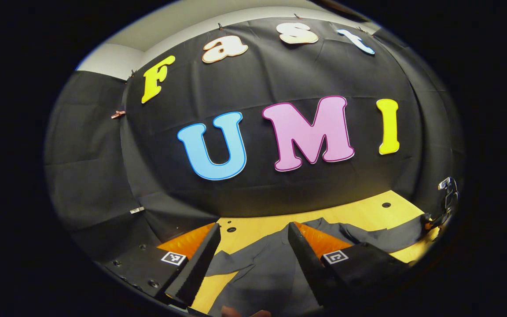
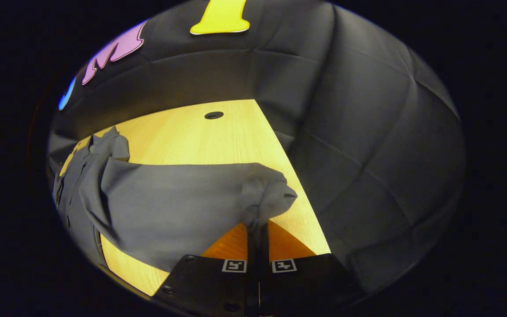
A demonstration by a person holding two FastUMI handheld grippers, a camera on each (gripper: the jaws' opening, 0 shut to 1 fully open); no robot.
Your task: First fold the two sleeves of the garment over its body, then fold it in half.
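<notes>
A dark grey, soft cloth garment [image 1: 271, 264] lies spread on the pale yellow wooden table [image 1: 359, 213], which has small round dark holes in its top. In the left gripper view the left gripper [image 1: 253, 246] hangs above the garment's body with its two fingers spread wide apart and nothing between them; the cloth lies below the gap, and whether the tips touch it cannot be told. At the far right edge of that view, the other gripper [image 1: 448, 193] shows small, at the end of the garment's sleeve [image 1: 390, 237], which stretches across the table towards it.

In the right gripper view the right gripper [image 2: 258, 226] has its fingers pressed together on the bunched cuff end of the long grey sleeve [image 2: 183, 198]. The cuff puckers up just above the fingertips, and from there the sleeve runs away to the left, towards the garment's body [image 2: 77, 185] at the table's far left side. No container is on the table
</notes>
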